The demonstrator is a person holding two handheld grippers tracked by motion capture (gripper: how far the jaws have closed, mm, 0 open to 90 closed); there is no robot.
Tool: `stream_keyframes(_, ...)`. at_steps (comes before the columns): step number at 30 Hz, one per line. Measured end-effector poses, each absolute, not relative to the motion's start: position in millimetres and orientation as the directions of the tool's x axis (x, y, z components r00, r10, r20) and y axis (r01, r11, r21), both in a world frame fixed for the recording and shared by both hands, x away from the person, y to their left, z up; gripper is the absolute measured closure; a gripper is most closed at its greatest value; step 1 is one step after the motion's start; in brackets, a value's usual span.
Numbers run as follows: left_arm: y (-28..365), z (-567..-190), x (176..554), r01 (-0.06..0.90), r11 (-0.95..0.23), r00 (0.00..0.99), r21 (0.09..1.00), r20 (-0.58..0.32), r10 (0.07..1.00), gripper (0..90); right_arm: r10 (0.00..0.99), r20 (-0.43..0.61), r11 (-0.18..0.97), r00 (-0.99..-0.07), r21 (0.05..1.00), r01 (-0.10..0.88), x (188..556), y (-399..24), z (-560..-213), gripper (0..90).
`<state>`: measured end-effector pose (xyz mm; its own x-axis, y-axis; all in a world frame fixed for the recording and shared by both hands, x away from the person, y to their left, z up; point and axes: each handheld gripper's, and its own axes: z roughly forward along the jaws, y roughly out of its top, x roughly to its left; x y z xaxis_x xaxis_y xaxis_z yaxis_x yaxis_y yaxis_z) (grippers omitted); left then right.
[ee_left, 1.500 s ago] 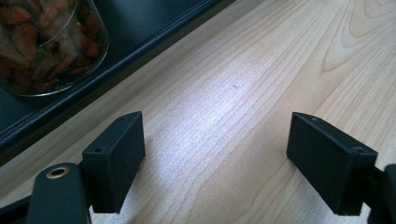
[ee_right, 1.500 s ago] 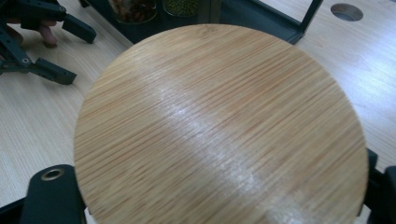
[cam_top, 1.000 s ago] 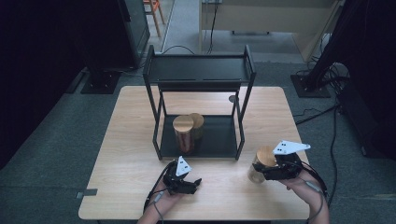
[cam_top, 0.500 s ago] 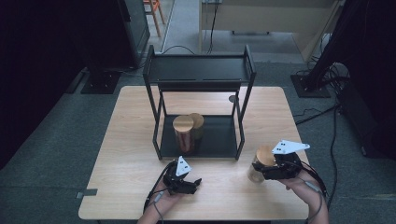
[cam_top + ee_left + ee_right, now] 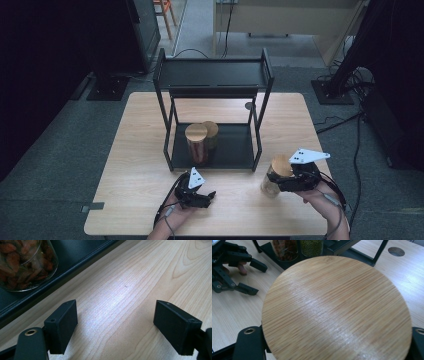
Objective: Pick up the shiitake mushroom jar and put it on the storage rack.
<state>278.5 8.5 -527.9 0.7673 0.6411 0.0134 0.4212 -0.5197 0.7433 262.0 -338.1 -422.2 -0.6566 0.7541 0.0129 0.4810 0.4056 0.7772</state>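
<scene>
A glass jar with a round bamboo lid (image 5: 278, 169) stands at the table's front right, and my right gripper (image 5: 280, 182) is shut around it just under the lid. The lid (image 5: 337, 307) lies between the jaws in the right gripper view. My left gripper (image 5: 210, 198) rests low on the wood at the front middle, open, with bare table between its fingertips (image 5: 115, 322). Two more lidded jars stand on the black rack's lower shelf (image 5: 232, 150): one with reddish-brown pieces (image 5: 196, 143) in front, one with green contents (image 5: 312, 246) behind it.
The black two-tier rack (image 5: 215, 75) takes up the middle back of the table. A small round hole (image 5: 248, 105) lies in the tabletop behind its right legs. Cables trail off the table's right side. The shelf edge (image 5: 62, 272) runs just beyond my left gripper.
</scene>
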Motion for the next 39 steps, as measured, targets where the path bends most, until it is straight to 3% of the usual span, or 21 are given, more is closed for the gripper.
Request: stream_keyframes(39,8.5,-527.8,278.5,0.420,-0.520,0.768,0.744,0.014,0.641,19.8,0.797,-0.005,0.388,-0.604,0.770,0.506,262.4,-309.0,-416.5,24.9)
